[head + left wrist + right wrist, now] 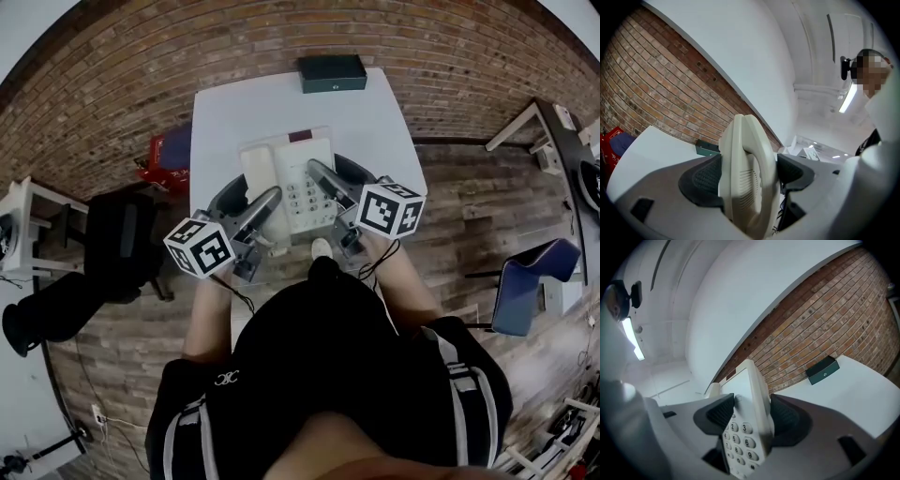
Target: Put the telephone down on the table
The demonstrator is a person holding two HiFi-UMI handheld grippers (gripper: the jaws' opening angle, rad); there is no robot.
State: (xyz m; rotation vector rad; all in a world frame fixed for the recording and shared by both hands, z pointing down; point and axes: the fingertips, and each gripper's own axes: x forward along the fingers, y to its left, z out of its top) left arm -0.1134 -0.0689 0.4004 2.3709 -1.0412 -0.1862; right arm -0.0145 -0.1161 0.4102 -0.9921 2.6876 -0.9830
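The cream-white plastic push-button telephone is held between both grippers over the square white table; no view shows whether it touches the tabletop. The left gripper pinches its handset side, and the right gripper pinches the keypad edge. A dark green rectangular box lies at the table's far edge.

The white table stands on a wooden floor. A small dark green box lies flat on it. The table's far edge is just behind the box.
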